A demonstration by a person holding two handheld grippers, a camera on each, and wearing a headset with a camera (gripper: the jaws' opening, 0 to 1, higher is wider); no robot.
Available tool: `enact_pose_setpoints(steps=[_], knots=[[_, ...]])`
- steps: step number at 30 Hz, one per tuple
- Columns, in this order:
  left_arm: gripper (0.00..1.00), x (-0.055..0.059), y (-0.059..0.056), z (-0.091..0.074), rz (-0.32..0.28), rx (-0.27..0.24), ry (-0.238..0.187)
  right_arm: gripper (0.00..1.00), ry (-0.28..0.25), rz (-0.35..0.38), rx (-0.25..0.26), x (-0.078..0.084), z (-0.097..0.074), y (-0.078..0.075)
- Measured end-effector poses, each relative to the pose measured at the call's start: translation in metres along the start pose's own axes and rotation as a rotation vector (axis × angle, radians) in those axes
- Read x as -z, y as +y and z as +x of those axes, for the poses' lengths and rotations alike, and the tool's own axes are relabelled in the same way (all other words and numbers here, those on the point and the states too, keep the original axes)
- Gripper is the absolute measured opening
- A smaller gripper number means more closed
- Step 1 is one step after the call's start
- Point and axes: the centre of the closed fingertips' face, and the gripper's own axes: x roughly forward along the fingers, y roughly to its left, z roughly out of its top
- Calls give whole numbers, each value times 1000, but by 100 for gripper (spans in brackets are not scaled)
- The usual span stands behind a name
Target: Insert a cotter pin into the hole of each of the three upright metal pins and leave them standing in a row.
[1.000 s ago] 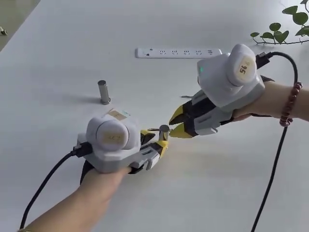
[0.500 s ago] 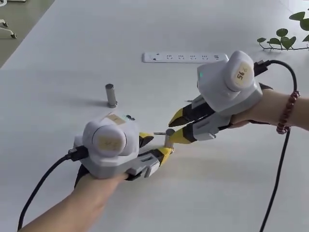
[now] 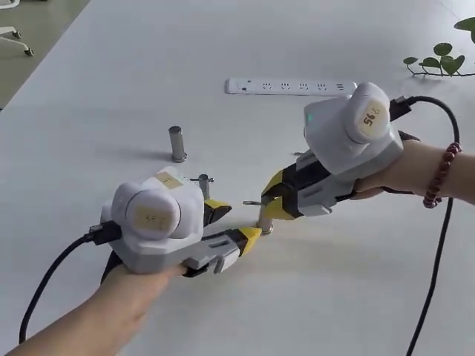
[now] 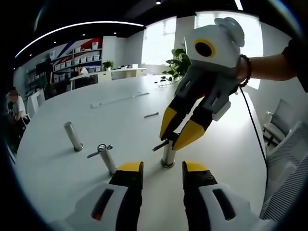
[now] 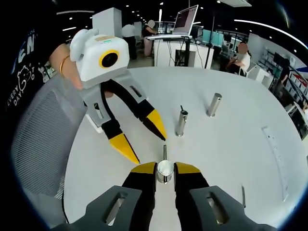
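White table (image 3: 148, 59) carries a power strip (image 3: 291, 87), plant (image 3: 441, 61), loose cotter pin (image 4: 151, 115).

Looks past parted left gripper (image 4: 162, 169) at upright metal pin (image 4: 168, 157), top clamped by right gripper (image 4: 173, 139), cotter pin (image 4: 159, 145) poking out left.

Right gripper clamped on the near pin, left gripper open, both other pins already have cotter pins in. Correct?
Not quite. Only the middle pin has a cotter pin; the far pin is bare, as the left gripper view shows. The right gripper does clamp the near pin; the left gripper is open.
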Motion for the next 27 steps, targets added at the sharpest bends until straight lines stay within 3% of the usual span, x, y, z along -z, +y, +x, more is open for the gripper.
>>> enact_pose_setpoints(steps=[5,17,27], knots=[[32,-5,0,-8,2,2,-18,9,4,0,-9,0,0,0],[33,0,4,-25,19,-4,-14,8,2,-23,-8,-3,1,-1],[35,-5,10,-32,-4,-22,-40,8,16,-35,6,-7,4,-15]])
